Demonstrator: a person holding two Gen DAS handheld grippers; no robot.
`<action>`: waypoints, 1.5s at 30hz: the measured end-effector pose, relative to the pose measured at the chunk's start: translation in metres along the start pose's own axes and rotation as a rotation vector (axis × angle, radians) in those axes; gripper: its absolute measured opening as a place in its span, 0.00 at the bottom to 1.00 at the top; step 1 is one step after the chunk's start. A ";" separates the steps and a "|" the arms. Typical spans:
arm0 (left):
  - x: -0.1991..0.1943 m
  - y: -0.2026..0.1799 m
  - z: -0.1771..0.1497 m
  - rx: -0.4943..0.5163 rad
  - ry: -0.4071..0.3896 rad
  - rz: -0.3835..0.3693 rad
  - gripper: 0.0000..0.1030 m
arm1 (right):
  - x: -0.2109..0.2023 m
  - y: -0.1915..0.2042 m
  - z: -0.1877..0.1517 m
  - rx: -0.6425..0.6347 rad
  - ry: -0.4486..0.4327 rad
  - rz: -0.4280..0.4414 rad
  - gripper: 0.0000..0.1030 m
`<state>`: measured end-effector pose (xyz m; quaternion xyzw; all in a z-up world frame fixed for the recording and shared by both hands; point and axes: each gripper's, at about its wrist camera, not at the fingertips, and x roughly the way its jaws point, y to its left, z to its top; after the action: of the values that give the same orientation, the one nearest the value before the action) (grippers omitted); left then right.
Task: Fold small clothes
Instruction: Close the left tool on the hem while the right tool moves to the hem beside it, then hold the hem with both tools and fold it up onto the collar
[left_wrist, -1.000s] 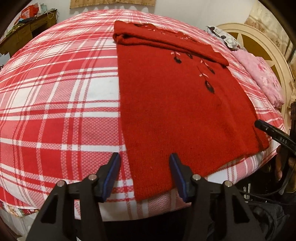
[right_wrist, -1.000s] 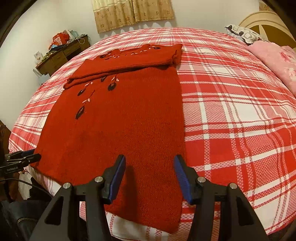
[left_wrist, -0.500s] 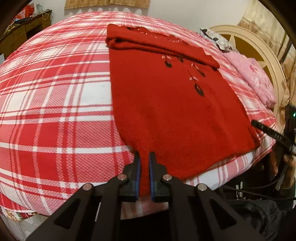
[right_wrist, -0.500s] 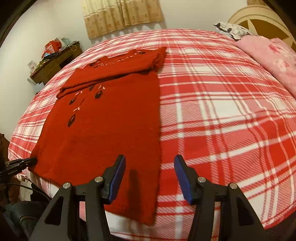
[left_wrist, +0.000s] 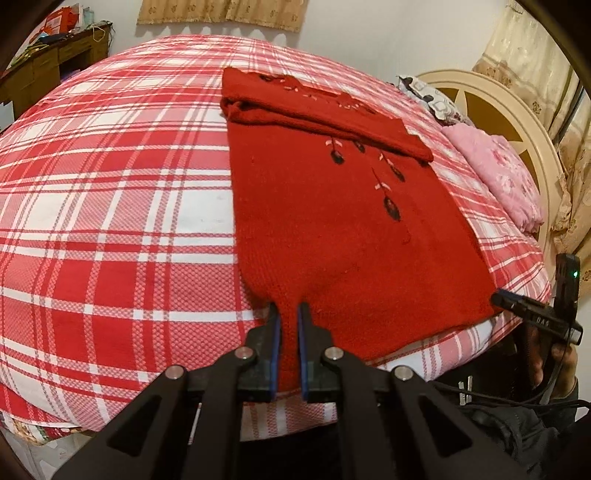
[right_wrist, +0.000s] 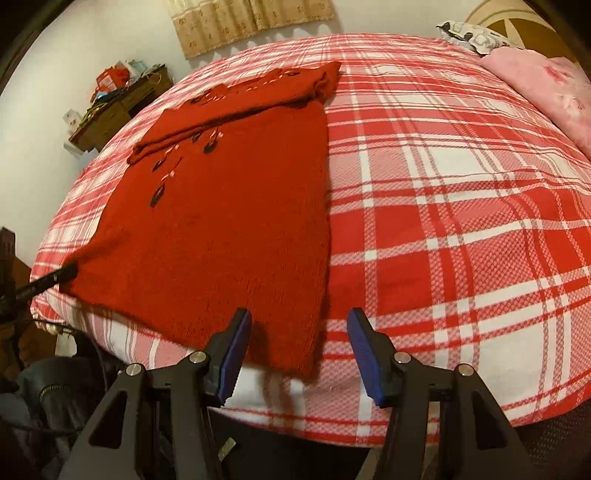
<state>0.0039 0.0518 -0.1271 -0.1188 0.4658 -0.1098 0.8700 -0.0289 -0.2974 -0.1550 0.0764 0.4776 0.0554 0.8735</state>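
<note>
Red knit sweater (left_wrist: 332, 236): left gripper (left_wrist: 287, 345) pinches hem corner; right gripper (right_wrist: 299, 354) closing, probably not gripping yet — clamp before lifting.

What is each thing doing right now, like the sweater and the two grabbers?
Sweater: flat on the bed, top part folded over, near left corner pinched.
Left gripper: shut on the sweater's hem.
Right gripper: jaws closing around the other hem corner, pads not pressing it yet.
Bed: covered by a smooth plaid sheet.
Pink pillow: lying by the headboard.
</note>
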 end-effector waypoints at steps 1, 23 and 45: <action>-0.001 0.000 0.000 -0.003 -0.007 -0.005 0.08 | 0.000 0.000 -0.001 -0.003 0.005 0.007 0.39; -0.023 0.003 0.013 -0.042 -0.129 -0.032 0.08 | -0.055 -0.006 0.011 0.099 -0.299 0.193 0.07; -0.067 -0.001 0.077 -0.050 -0.298 -0.111 0.08 | -0.109 0.017 0.091 0.035 -0.476 0.229 0.07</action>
<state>0.0317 0.0788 -0.0327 -0.1809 0.3270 -0.1275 0.9187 -0.0113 -0.3064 -0.0139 0.1562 0.2478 0.1262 0.9478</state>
